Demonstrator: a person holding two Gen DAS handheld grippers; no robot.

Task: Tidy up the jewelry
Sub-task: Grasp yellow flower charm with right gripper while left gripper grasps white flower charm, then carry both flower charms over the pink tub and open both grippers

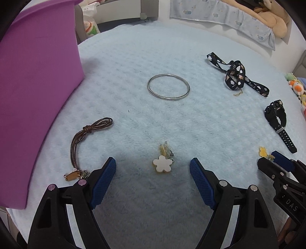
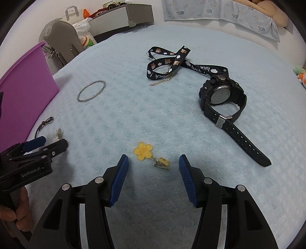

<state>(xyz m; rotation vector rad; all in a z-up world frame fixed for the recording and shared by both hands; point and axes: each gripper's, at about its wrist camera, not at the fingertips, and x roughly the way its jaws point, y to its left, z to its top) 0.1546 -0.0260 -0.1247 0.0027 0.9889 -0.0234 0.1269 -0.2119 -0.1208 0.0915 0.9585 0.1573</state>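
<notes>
My left gripper [image 1: 153,168] is open, its fingers either side of a white flower earring [image 1: 162,163] on the light blue blanket [image 1: 133,63]. My right gripper [image 2: 153,162] is open around a yellow flower earring [image 2: 143,151] with its clip [image 2: 162,163]; this earring also shows in the left wrist view [image 1: 262,151]. A silver bangle [image 1: 168,86] lies farther out, also in the right wrist view [image 2: 91,90]. A brown cord necklace [image 1: 84,138] lies left. A black watch [image 2: 223,99] lies right. A purple box [image 1: 32,95] stands at the left.
A black patterned lanyard [image 2: 172,63] with a thin gold chain [image 2: 162,81] lies at the far side. Stuffed toys [image 1: 267,21] and a blue cloth [image 2: 220,13] sit beyond the blanket. A grey drawer unit [image 2: 122,17] and bags stand at the back left.
</notes>
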